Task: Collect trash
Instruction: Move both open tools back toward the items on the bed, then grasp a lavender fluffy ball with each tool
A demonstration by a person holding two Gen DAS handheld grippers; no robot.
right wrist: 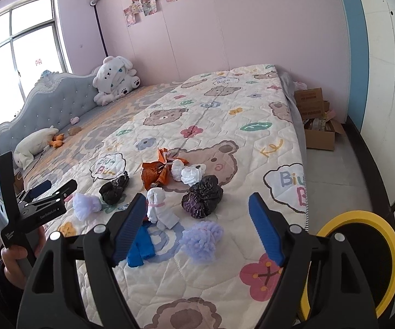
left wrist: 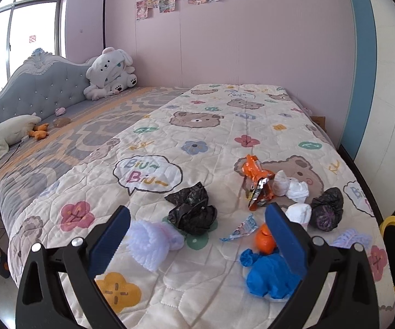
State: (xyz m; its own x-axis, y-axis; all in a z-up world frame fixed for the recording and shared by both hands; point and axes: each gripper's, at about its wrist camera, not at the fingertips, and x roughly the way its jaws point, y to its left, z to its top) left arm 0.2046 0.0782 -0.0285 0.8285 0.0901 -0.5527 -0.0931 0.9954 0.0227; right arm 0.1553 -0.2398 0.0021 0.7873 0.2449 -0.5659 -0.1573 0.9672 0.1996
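The left gripper [left wrist: 197,235] hangs over the bed [left wrist: 224,126] with its blue fingers [left wrist: 109,242] spread wide and nothing between them. Ahead lie a crumpled black bag [left wrist: 193,211], an orange wrapper [left wrist: 257,182] and white tissue [left wrist: 293,187]. A blue glove [left wrist: 266,275] lies beside the right finger.

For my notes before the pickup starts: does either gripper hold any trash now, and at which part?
Nothing is held. The left gripper and right gripper both stand open above the quilt.
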